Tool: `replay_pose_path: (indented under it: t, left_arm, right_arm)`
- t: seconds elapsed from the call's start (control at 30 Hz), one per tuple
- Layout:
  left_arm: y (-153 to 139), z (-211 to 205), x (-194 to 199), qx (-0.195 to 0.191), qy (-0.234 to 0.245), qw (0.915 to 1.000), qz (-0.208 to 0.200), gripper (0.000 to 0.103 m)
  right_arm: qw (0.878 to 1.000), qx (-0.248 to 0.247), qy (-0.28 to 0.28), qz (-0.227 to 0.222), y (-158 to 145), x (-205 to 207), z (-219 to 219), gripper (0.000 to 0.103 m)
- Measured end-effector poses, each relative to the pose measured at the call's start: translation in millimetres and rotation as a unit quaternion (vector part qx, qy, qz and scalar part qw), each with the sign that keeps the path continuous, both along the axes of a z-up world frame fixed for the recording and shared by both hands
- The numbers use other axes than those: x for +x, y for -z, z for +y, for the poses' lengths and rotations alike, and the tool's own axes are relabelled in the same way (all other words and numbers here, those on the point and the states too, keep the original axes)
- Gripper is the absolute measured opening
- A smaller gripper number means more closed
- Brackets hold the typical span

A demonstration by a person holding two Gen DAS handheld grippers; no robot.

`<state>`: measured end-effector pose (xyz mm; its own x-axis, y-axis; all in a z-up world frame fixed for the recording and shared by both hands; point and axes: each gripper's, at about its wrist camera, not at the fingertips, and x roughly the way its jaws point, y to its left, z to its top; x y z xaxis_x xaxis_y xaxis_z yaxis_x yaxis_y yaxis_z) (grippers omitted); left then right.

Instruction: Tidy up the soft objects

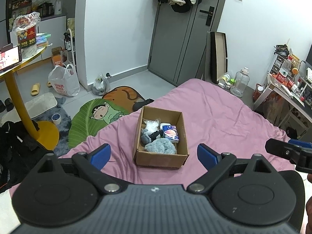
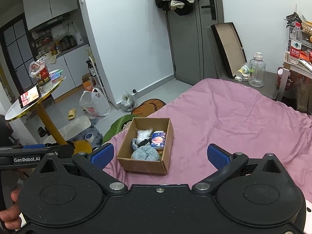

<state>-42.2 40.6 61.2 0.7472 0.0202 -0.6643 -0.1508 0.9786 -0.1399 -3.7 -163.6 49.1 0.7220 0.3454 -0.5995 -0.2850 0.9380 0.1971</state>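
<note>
An open cardboard box [image 1: 181, 132] stands on the pink bedsheet [image 1: 224, 117]; it also shows in the right wrist view [image 2: 169, 136]. Inside lie a fluffy blue-grey cloth [image 1: 160, 146], dark socks [image 1: 154, 135], a clear plastic bag [image 1: 152, 124] and a tissue pack [image 1: 171, 133]. My left gripper [image 1: 154, 155] is open and empty, held back from the box's near side. My right gripper [image 2: 160, 155] is open and empty, also short of the box. The right gripper's finger tip shows in the left wrist view [image 1: 288, 152].
The bed's left edge drops to floor mats [image 1: 93, 119]. A yellow round table [image 1: 17, 72] with a phone stands at left. Plastic bags [image 1: 64, 81] lie on the floor. A desk [image 1: 288, 91] and a large bottle [image 1: 239, 81] stand to the right of the bed.
</note>
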Motion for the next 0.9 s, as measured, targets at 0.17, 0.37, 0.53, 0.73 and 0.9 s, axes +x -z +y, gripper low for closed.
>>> replay_pose_path:
  t: [0.17, 0.37, 0.53, 0.73, 0.9]
  left_arm:
    - [0.0, -2.4, -0.3, 0.001, 0.004, 1.0, 0.002, 0.094]
    - [1.3, -5.3, 2.2, 0.0, 0.007, 1.0, 0.006, 0.095]
    - [1.1, -6.6, 2.0, 0.002, 0.009, 0.9999, 0.006, 0.094]
    - [1.0, -8.6, 2.1, 0.003, 0.01, 0.9999, 0.006, 0.095]
    - [0.0, -9.0, 2.5, 0.005, 0.012, 0.9999, 0.006, 0.095]
  right_arm:
    - [1.0, 0.002, -0.001, 0.003, 1.5, -3.1, -1.4, 0.103]
    - [1.0, 0.005, -0.001, 0.006, 2.8, -4.7, -4.5, 0.103]
    - [1.0, 0.006, -0.001, 0.006, 3.0, -6.1, -5.7, 0.103]
    - [1.0, 0.005, -0.002, 0.008, 3.3, -7.0, -6.2, 0.103]
    - [1.0, 0.003, -0.003, 0.008, 4.4, -7.9, -6.0, 0.103]
